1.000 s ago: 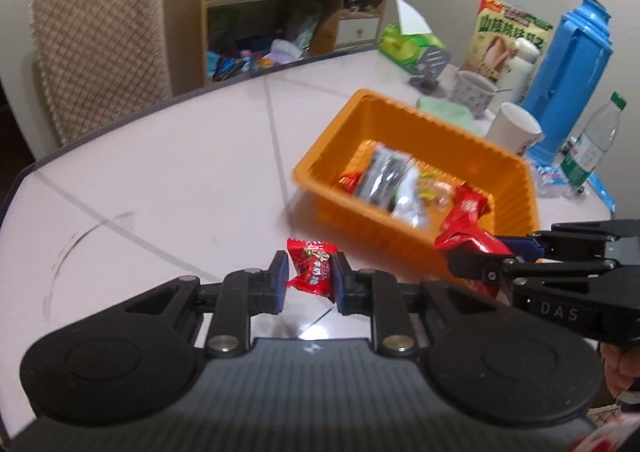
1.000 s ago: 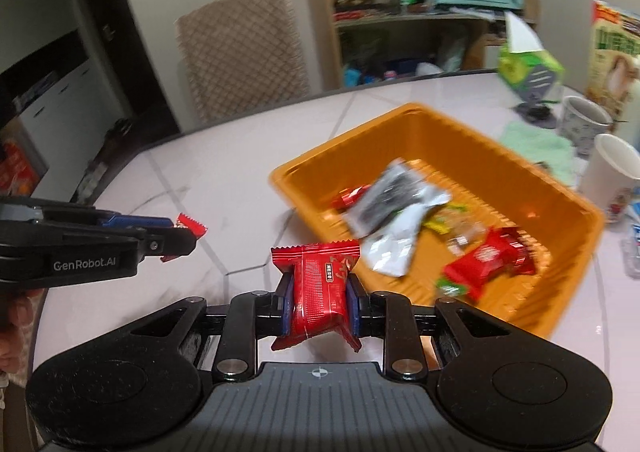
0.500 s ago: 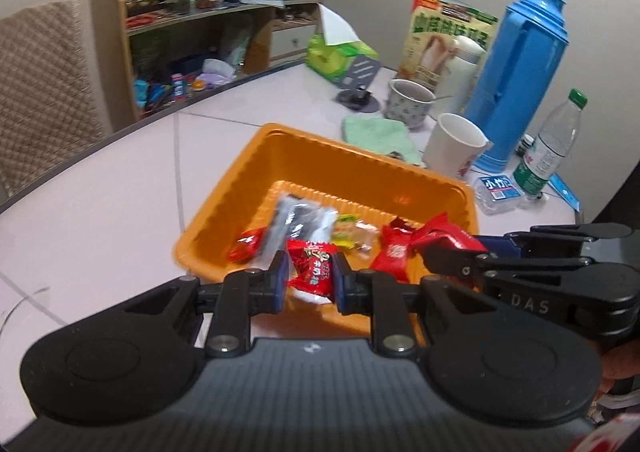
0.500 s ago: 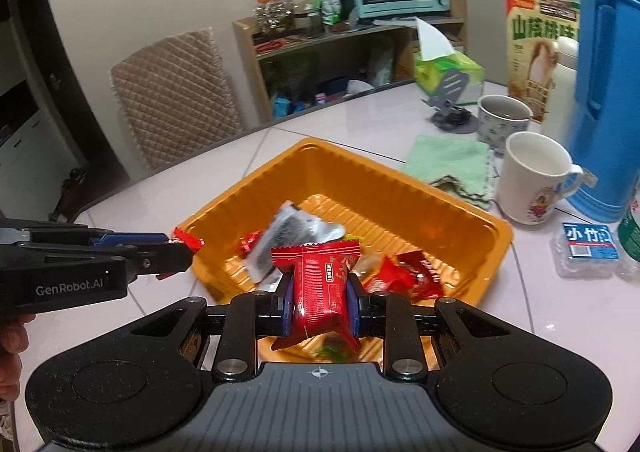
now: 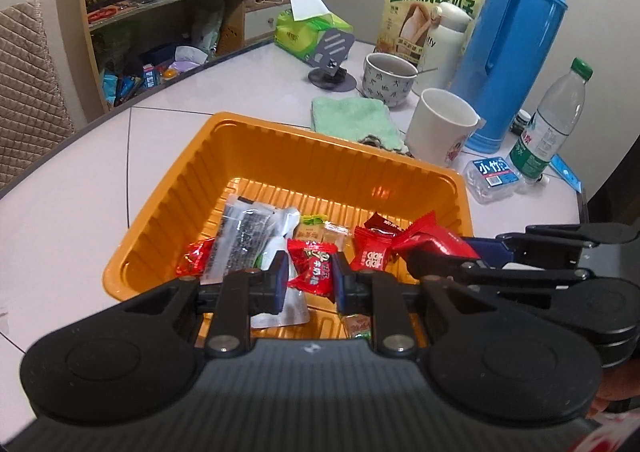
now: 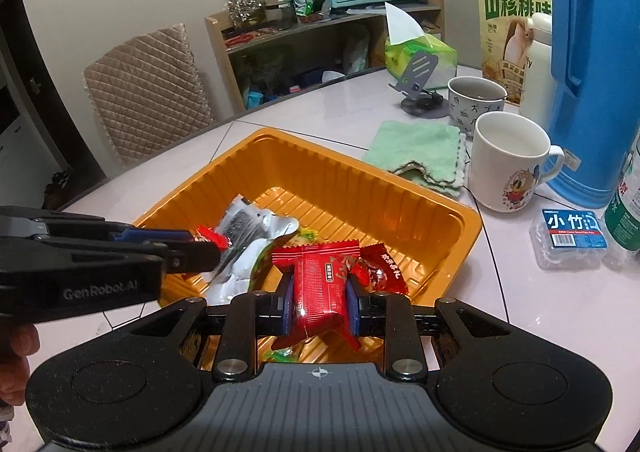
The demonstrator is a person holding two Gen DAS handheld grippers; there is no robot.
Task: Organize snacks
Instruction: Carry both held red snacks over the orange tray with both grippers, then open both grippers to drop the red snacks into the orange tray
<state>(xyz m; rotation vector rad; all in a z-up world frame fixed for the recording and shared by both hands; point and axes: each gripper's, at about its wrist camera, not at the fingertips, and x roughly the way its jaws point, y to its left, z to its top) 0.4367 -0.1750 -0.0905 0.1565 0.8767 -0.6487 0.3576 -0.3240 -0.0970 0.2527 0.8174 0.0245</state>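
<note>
An orange tray (image 5: 344, 150) (image 6: 344, 176) sits on the white table and holds several wrapped snacks, among them a silver-and-black packet (image 5: 244, 236) (image 6: 244, 222). My left gripper (image 5: 310, 272) is shut on a small red candy packet (image 5: 314, 270), held over the tray's near part. In the right wrist view that gripper (image 6: 208, 242) comes in from the left with the candy (image 6: 210, 237) at its tip. My right gripper (image 6: 320, 298) is shut on a larger red snack packet (image 6: 320, 284) above the tray's near edge; the left wrist view shows it (image 5: 434, 246) at the right.
Behind the tray lie a green cloth (image 5: 354, 120), a white mug (image 5: 442, 126), a patterned cup (image 5: 388, 78), a blue thermos (image 5: 516, 40), a water bottle (image 5: 556, 120) and a small plastic box (image 5: 492, 176). A tissue pack (image 5: 310, 32) and phone stand (image 5: 332, 64) are farther back. A chair (image 6: 148, 92) stands at the table's far edge.
Both grippers have moved with their red packets from beside the tray to over its near part. The tray and the things behind it now fill both views.
</note>
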